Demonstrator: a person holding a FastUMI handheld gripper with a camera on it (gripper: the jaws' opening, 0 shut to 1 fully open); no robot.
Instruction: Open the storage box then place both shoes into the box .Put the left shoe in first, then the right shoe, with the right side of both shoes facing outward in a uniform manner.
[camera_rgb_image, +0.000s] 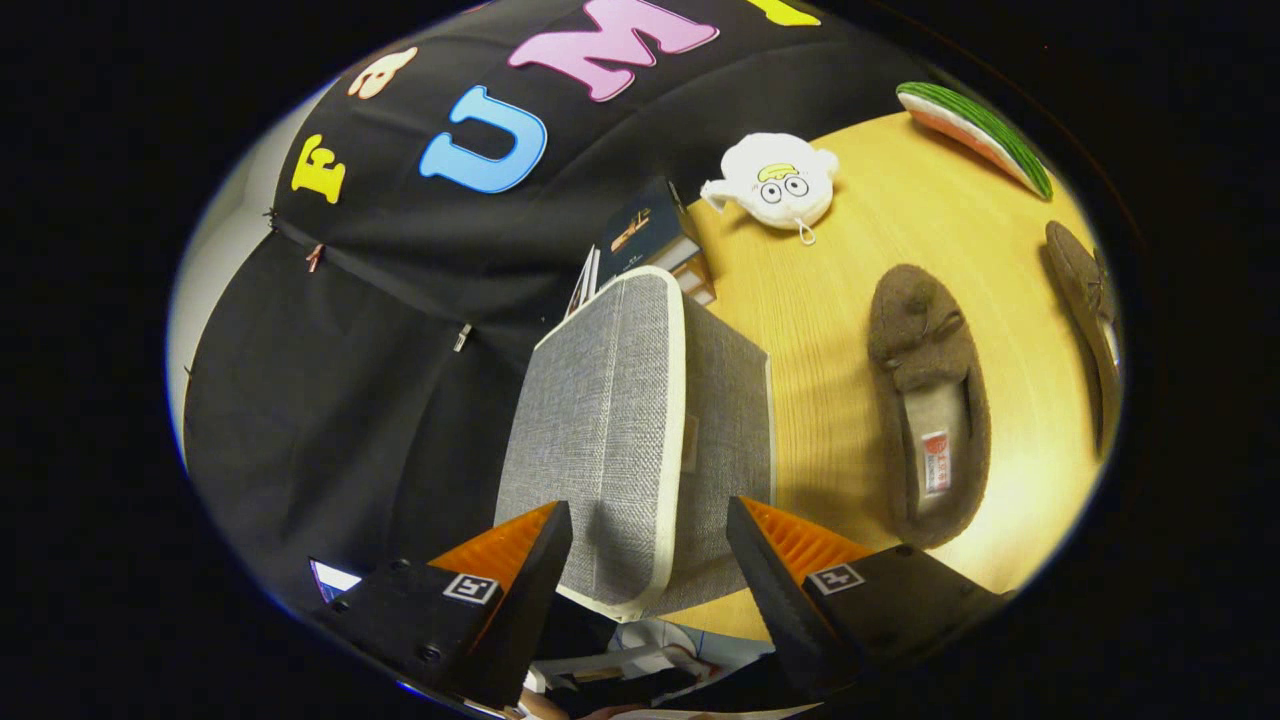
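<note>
Storage box (640, 440) between tool (650, 560) fingers; shoes (930, 400) beside it.

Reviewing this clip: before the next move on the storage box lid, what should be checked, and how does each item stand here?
1. Gripper fingers open and straddling the lid's rim: ok.
2. Both fingers pressing on the lid: not ok, gaps show on both sides.
3. Storage box standing on the table: ok.
4. Nearer shoe lying beside the box, clear of the lid: ok.
5. Second shoe lying beyond it on the table: ok.
6. Box interior free: cannot tell.
</note>
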